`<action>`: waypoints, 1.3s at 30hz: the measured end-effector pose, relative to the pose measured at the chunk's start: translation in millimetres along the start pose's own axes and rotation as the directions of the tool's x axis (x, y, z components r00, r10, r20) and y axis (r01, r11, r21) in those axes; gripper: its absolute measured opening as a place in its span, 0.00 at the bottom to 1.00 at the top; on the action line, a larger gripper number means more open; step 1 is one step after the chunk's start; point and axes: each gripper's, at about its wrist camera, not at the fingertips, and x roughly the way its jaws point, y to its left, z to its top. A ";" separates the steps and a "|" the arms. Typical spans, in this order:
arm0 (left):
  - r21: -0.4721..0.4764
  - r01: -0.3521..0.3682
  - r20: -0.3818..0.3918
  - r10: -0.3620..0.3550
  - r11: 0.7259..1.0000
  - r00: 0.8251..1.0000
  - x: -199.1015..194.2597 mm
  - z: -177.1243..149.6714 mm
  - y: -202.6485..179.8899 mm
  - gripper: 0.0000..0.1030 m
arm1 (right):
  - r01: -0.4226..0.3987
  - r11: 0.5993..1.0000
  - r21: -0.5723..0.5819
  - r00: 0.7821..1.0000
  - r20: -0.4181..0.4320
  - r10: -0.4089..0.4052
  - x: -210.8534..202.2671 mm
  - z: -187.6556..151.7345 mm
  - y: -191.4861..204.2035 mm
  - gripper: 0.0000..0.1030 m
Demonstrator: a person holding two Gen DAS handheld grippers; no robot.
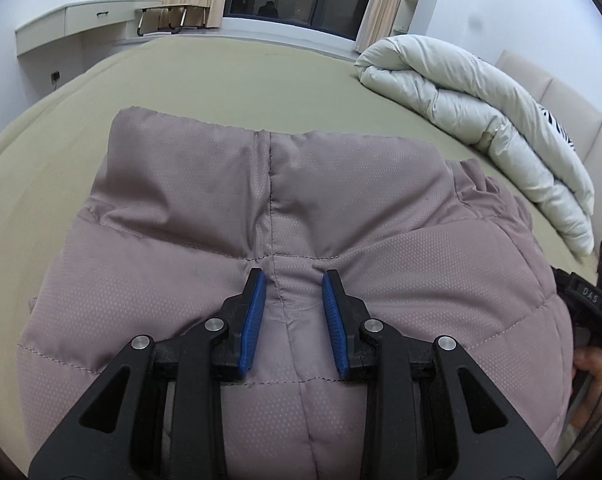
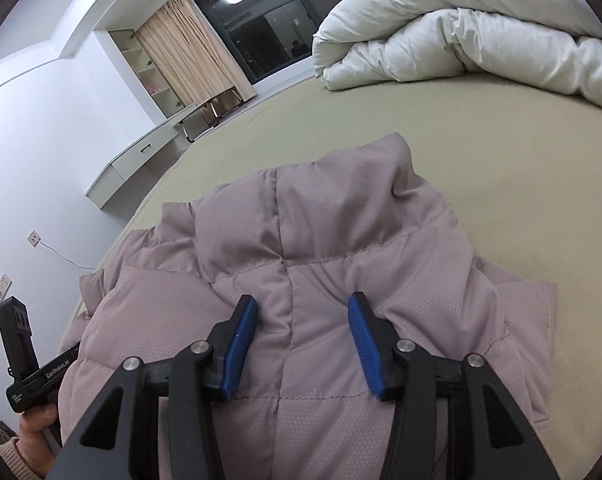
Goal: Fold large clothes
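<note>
Two blue pads of the left gripper (image 1: pixel 293 276) are seen parted over the padded mauve jacket (image 1: pixel 221 208), which lies on the green bed (image 1: pixel 221 72); no fabric is pinched, and a white duvet (image 1: pixel 481 100) is bundled far right. From the right wrist, the right gripper (image 2: pixel 301 302) is likewise shown released, its pads spread above the jacket's (image 2: pixel 321 220) centre seam near the collar.

- Left tool (image 1: pixel 293 276): tilted downward, its two blue-padded fingers (image 1: pixel 254 320) apart with a narrow gap; whether the pads press on anything cannot be told.
- Right tool (image 2: pixel 302 302): also tilted downward, fingers (image 2: pixel 240 346) spread wider than the left pair, pads gripping nothing.
- The left hand (image 2: pixel 37 426) wraps its tool's handle at the right wrist view's lower left edge.
- The right hand (image 1: pixel 593 368) grips its handle at the left wrist view's right edge.
</note>
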 end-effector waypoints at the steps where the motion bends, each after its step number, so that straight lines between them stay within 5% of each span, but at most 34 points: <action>1: -0.012 0.014 -0.003 -0.014 1.000 1.000 -0.3 1.0 2.9 0.27 | -0.001 1.000 0.002 1.000 0.000 0.001 -0.5 -0.2 -0.1 0.50; 5: -0.046 0.042 -0.038 -0.044 0.998 0.998 -12.8 9.2 12.6 0.28 | 0.038 0.999 -0.015 0.999 -0.027 -0.039 -1.5 4.7 5.5 0.49; 8: -0.012 -0.002 -0.001 0.002 1.000 1.000 -39.1 22.9 13.1 0.28 | 0.151 0.988 -0.034 0.986 -0.067 -0.153 -12.5 20.1 27.2 0.54; 11: 0.004 -0.033 0.045 0.032 0.999 0.998 -42.2 47.8 14.0 0.28 | 0.100 0.995 -0.027 0.995 -0.001 -0.100 -25.1 44.0 49.5 0.54; 13: 0.006 -0.049 0.037 0.049 0.999 0.998 -29.9 64.3 13.2 0.28 | 0.117 0.986 -0.121 0.993 -0.014 -0.120 -10.8 61.9 72.1 0.54; 17: -0.055 -0.079 -0.098 0.073 0.995 0.993 19.7 75.1 29.6 0.28 | 0.244 0.937 -0.250 0.934 -0.197 -0.296 62.6 64.0 62.1 0.62; 21: -0.051 -0.066 -0.091 0.061 0.997 0.994 35.9 72.8 32.3 0.28 | 0.173 0.985 0.027 0.965 -0.206 -0.164 73.5 69.8 6.9 0.67; 28: -0.123 0.020 -0.096 -0.032 0.992 0.995 59.9 72.6 52.3 0.28 | 0.072 0.985 0.157 0.986 -0.163 -0.046 77.7 63.0 -21.3 0.66; 32: -0.126 0.017 -0.105 -0.030 0.992 0.994 61.1 68.0 57.1 0.28 | 0.079 0.985 0.154 0.986 -0.156 -0.055 76.0 64.5 -19.3 0.65; 35: -0.089 -0.018 -0.117 0.008 0.996 0.993 39.0 63.3 52.4 0.28 | 0.169 0.982 0.087 0.976 -0.152 -0.155 54.9 69.8 -0.5 0.65; 39: -0.076 -0.006 -0.030 0.004 0.997 1.000 -18.2 35.4 49.4 0.28 | 0.130 0.990 -0.057 0.991 -0.018 -0.131 -32.0 49.9 41.6 0.67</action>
